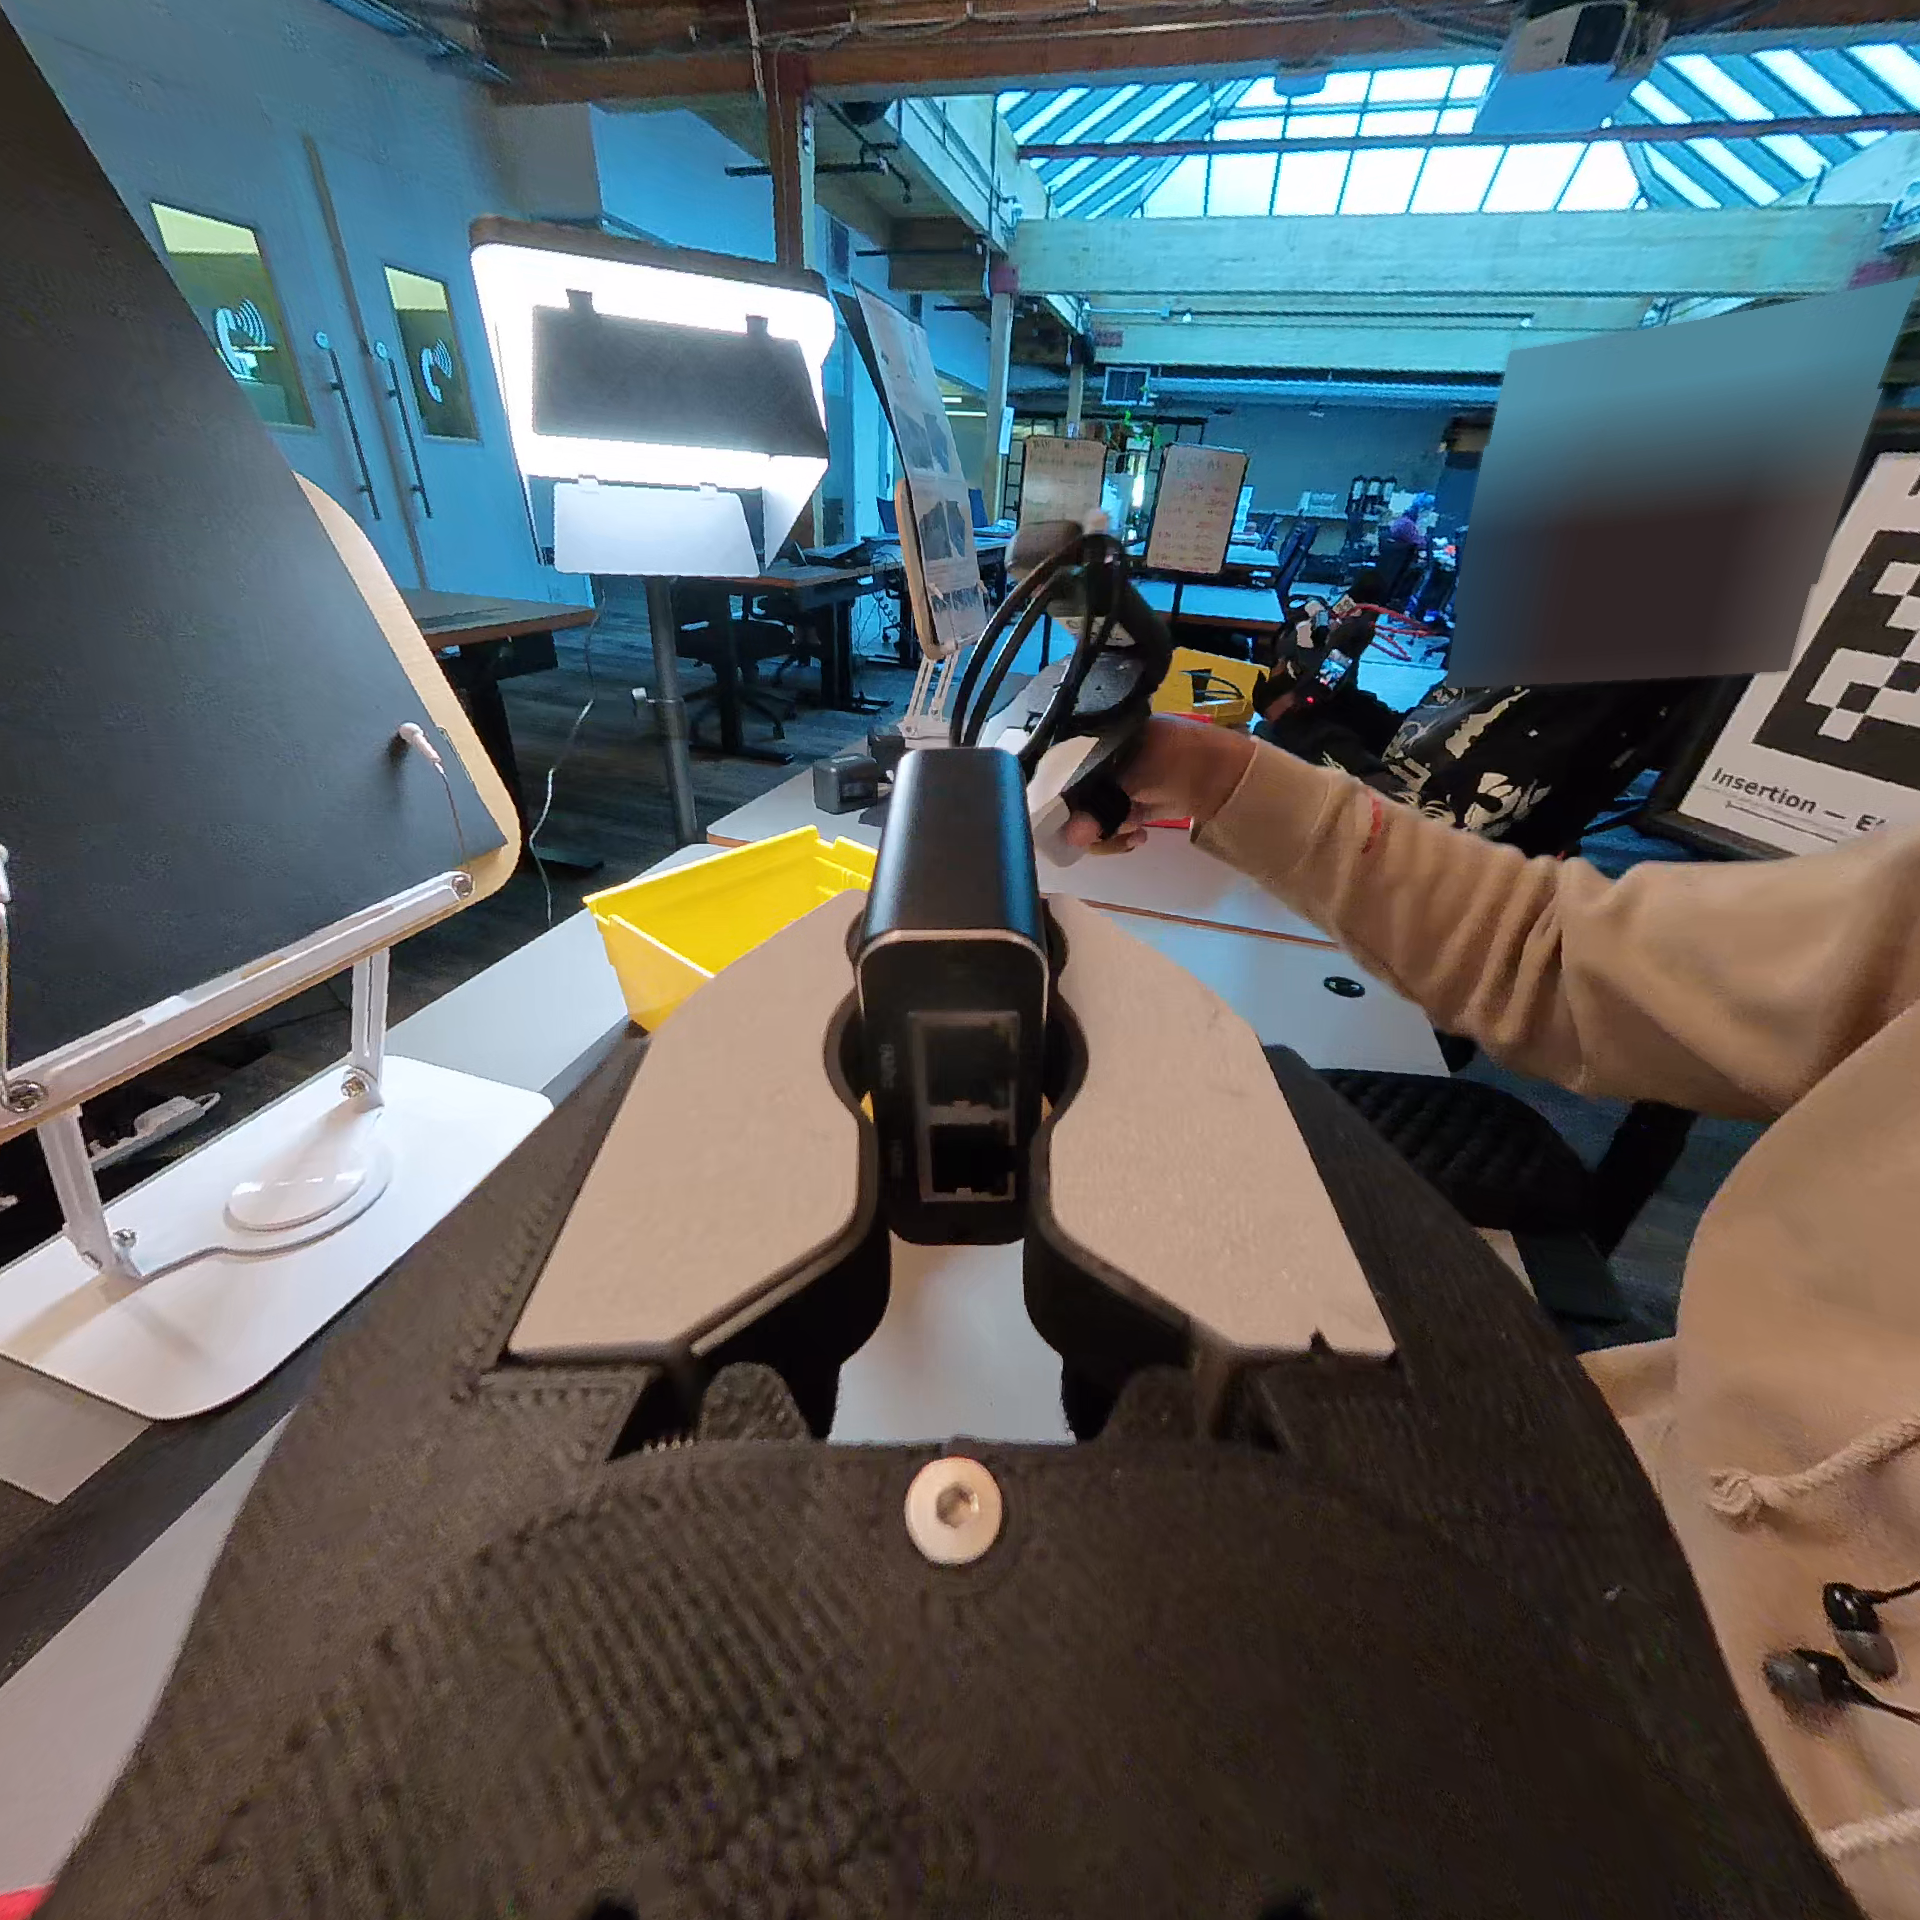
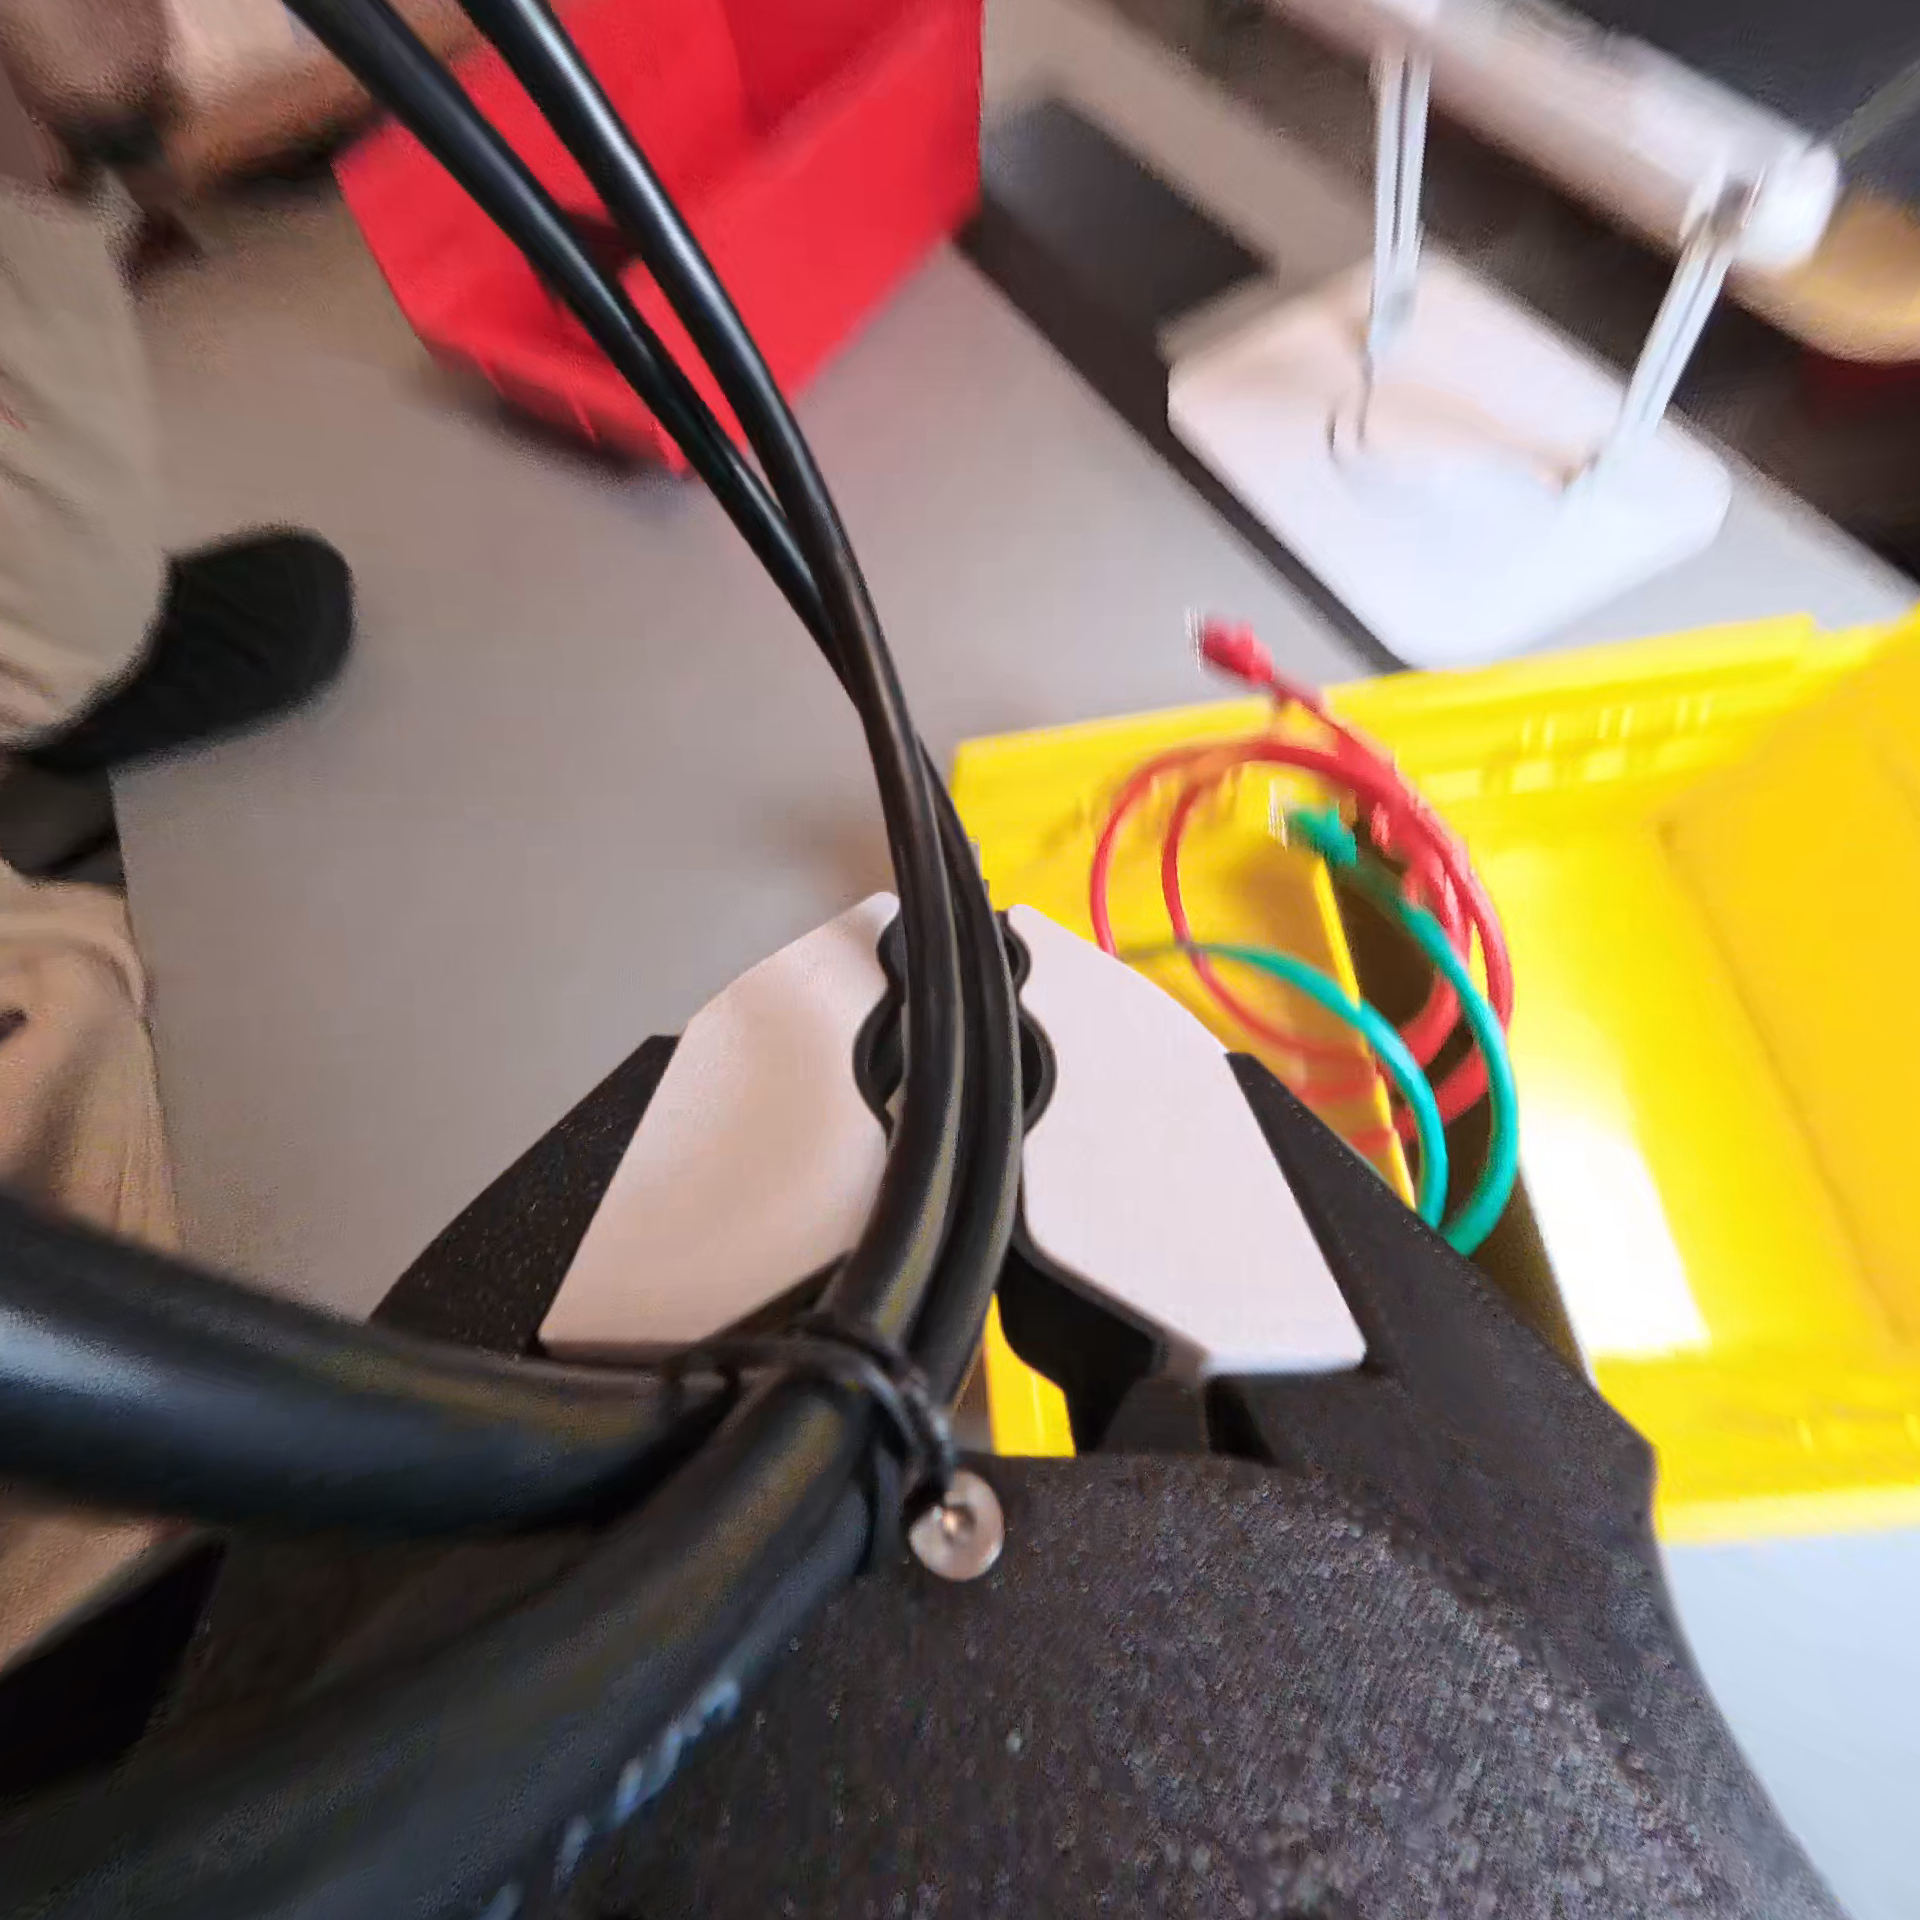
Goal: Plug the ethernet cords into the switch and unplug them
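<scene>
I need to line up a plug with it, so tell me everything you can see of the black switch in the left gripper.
The switch is a small black box with rounded edges and a smooth, matte, metal-looking shell. Its near end face carries two stacked ethernet ports, both empty. It is clamped at its sides between the pale pads of the left gripper, held off the table, its long body pointing away from the camera. Nothing else touches it; no cord is plugged in.
</scene>
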A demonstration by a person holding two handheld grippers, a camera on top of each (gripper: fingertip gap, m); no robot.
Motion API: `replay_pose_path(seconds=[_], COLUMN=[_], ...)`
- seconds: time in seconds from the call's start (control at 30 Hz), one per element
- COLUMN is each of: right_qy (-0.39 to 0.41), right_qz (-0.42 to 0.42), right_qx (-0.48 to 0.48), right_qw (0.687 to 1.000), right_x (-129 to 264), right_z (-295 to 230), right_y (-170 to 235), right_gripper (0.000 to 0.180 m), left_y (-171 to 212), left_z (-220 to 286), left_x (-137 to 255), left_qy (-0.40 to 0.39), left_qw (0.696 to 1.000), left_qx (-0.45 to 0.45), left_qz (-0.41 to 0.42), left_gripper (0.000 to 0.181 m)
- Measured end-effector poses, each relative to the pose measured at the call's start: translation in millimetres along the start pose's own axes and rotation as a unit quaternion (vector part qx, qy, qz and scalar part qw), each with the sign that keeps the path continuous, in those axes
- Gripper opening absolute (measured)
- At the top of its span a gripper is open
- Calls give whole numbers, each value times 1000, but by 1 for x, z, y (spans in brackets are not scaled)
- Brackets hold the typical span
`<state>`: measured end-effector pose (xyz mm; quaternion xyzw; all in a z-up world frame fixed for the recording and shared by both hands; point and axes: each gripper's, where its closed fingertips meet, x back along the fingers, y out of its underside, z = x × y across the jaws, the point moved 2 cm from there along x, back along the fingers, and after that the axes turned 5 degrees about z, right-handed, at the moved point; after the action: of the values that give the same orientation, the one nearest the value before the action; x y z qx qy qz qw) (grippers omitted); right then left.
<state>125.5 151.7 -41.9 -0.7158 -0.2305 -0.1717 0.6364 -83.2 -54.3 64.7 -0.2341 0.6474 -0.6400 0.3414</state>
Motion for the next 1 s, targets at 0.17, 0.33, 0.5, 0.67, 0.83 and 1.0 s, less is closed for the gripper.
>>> replay_pose_path(seconds=[0.17, 0.33, 0.5, 0.67, 0.83, 1.0], right_qy=[5, -32, -26, 3, 59, 120], right_qz=[-247, -399, -444, -450, -458, -375], right_qx=[-15, 13, 18, -7, -14, 17], right_qw=[969, 916, 895, 893, 887, 919], right_x=[16, 49, 41, 18, 9, 17], right_z=[26, 26, 38, 68, 102, 121], right_y=[70, 86, 77, 80, 91, 69], right_gripper=[14, 13, 13, 13, 16, 34], left_y=[3, 5, 12, 15, 16, 21], left_z=[2, 2, 0, 2, -2, -7], left_x=[-3, -3, -7, -8, -7, -7], left_qy=[7, 6, 13, 14, 11, 8], left_qw=[1000, 1000, 1000, 999, 999, 999], left_qx=[-3, -5, 6, 0, 6, 13], left_qz=[-10, -16, -23, -31, -30, -34], left_gripper=[27, 27, 27, 27, 27, 26])
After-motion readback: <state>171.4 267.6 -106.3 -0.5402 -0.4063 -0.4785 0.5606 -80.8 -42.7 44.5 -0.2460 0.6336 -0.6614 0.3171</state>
